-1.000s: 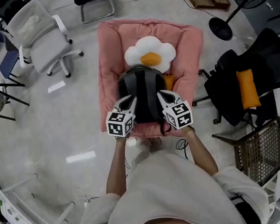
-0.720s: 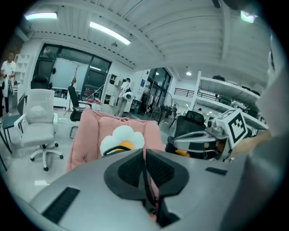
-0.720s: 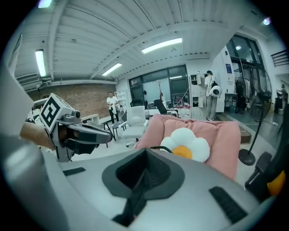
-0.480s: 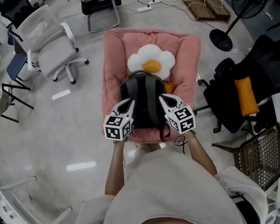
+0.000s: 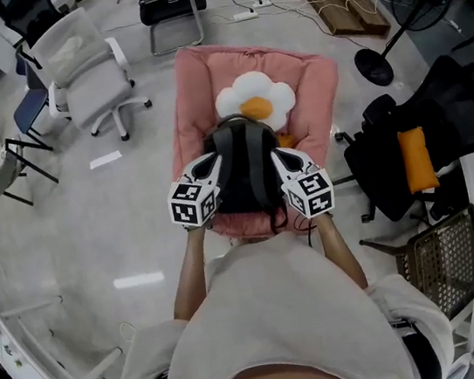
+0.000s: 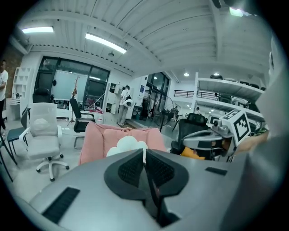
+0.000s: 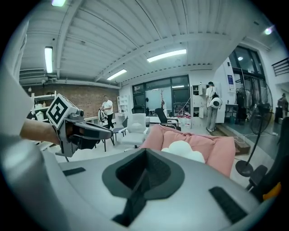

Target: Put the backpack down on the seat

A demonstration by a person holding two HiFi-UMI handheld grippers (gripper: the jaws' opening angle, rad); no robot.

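Note:
A black backpack (image 5: pixel 243 173) hangs in front of the person, over the near end of the pink cushioned seat (image 5: pixel 317 84) on the floor. A white and orange fried-egg pillow (image 5: pixel 254 98) lies on the seat just beyond it. My left gripper (image 5: pixel 212 165) is at the backpack's left side and my right gripper (image 5: pixel 279 159) at its right side. In the left gripper view the left gripper (image 6: pixel 144 155) is shut on a thin dark strap. The right gripper view shows the right gripper (image 7: pixel 144 175) shut on a dark strap too. The backpack's lower part is hidden behind the grippers.
A white office chair (image 5: pixel 82 70) stands left of the seat and a black chair (image 5: pixel 169 0) behind it. At the right are a black chair with an orange cushion (image 5: pixel 427 134), a fan base (image 5: pixel 375 65) and a wire basket (image 5: pixel 442 259). Cables lie on the floor.
The backpack and both grippers have moved slightly forward, toward the egg pillow, and the two marker cubes stand a little farther apart. The grip on the backpack has held.

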